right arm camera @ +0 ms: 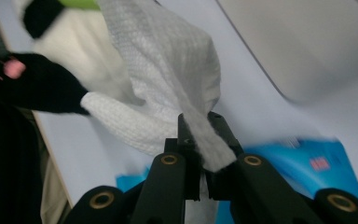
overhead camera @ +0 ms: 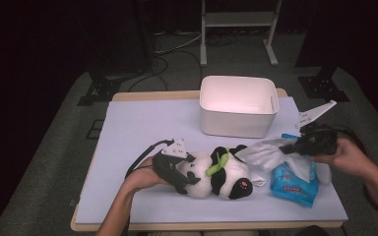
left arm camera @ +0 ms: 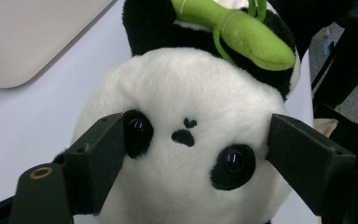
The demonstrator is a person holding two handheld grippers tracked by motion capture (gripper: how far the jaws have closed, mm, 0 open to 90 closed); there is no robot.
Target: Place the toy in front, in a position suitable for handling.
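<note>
So far the wipe is out of its blue pack and pinched between the pressed-together jaws of the right gripper, hanging in the air just right of the panda. The left gripper has its jaws spread around the panda's head, one against each cheek by the eyes, pinning the toy on its back at the near middle of the table. Judging from this, the fetching and the steadying are done; the wiping itself looks barely begun or not yet begun, since the wipe seems to meet only the toy's right edge, and I cannot tell whether it truly touches.

A pale lilac sheet covers the table. A white bin stands at the far side, seemingly empty. Beyond lie grey floor, cables and a dark room with a metal stand.
</note>
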